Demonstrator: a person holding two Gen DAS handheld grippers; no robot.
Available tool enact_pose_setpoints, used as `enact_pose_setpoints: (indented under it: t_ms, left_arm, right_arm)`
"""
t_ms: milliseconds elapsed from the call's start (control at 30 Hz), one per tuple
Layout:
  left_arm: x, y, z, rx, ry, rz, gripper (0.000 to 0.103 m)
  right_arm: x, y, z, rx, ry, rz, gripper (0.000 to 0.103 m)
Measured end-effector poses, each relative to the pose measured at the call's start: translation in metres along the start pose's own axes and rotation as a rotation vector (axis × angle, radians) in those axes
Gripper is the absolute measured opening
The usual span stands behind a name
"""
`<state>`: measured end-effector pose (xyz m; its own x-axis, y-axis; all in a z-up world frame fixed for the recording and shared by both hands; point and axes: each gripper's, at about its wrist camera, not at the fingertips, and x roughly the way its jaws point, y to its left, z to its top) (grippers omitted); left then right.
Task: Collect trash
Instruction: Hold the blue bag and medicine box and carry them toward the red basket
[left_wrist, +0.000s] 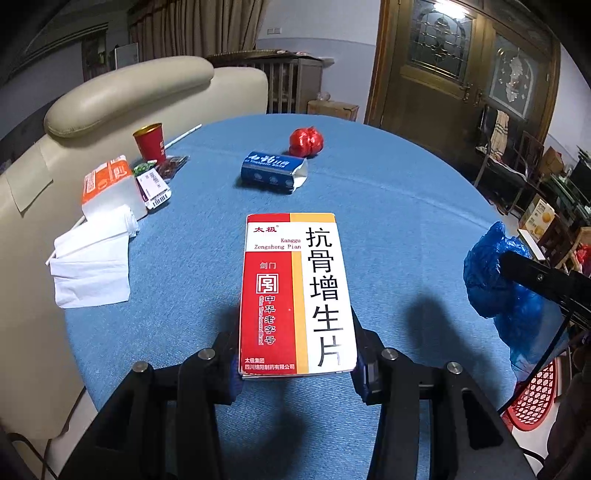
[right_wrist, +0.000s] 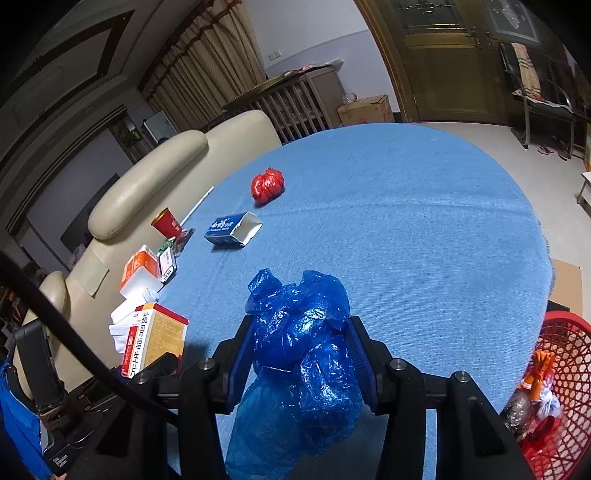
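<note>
My left gripper (left_wrist: 297, 354) is shut on a red, yellow and white medicine box (left_wrist: 295, 295) and holds it above the blue tablecloth (left_wrist: 388, 206); the box also shows in the right wrist view (right_wrist: 155, 336). My right gripper (right_wrist: 301, 354) is shut on a crumpled blue plastic bag (right_wrist: 303, 354), which also shows in the left wrist view (left_wrist: 498, 280). On the table lie an open blue carton (left_wrist: 273, 171), a crumpled red wrapper (left_wrist: 306, 141), a red cup (left_wrist: 149, 142), an orange and white box (left_wrist: 109, 186) and white tissues (left_wrist: 92, 258).
A red mesh basket (right_wrist: 565, 369) holding some trash stands off the table's right edge. A cream sofa (left_wrist: 122, 96) runs along the table's left side. A white straw (left_wrist: 183, 136) lies by the cup. A wooden door (left_wrist: 443, 74) stands behind.
</note>
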<state>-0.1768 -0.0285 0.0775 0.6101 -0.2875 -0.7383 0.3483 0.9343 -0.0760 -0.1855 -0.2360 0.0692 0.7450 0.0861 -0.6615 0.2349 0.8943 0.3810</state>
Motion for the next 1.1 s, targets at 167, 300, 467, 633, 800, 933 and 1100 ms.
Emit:
enact_pose_setpoints:
  t_ms: [167, 300, 467, 633, 800, 933, 1100]
  left_arm:
    - [-0.006, -0.008, 0.001, 0.019, -0.011, 0.0, 0.048]
    - [-0.008, -0.012, 0.001, 0.03, -0.016, 0.0, 0.048]
    - [-0.006, -0.014, 0.001, 0.036, -0.013, 0.0, 0.048]
    - [-0.006, -0.014, 0.001, 0.037, -0.013, 0.0, 0.048]
    - [-0.007, -0.014, 0.001, 0.037, -0.018, -0.001, 0.048]
    - [-0.009, -0.016, 0.002, 0.041, -0.023, -0.001, 0.048]
    - [-0.01, -0.017, 0.003, 0.045, -0.021, 0.003, 0.048]
  right_arm:
    - [-0.009, -0.003, 0.0, 0.01, -0.022, 0.005, 0.052]
    - [-0.014, -0.005, 0.002, 0.016, -0.036, 0.008, 0.052]
    - [-0.014, -0.008, 0.001, 0.022, -0.038, 0.008, 0.052]
    - [-0.011, -0.007, 0.0, 0.021, -0.029, 0.007, 0.052]
    - [-0.01, -0.006, 0.001, 0.019, -0.03, 0.008, 0.052]
    - [-0.012, -0.007, 0.001, 0.018, -0.033, 0.008, 0.052]
    - [-0.014, -0.009, 0.0, 0.022, -0.039, 0.01, 0.052]
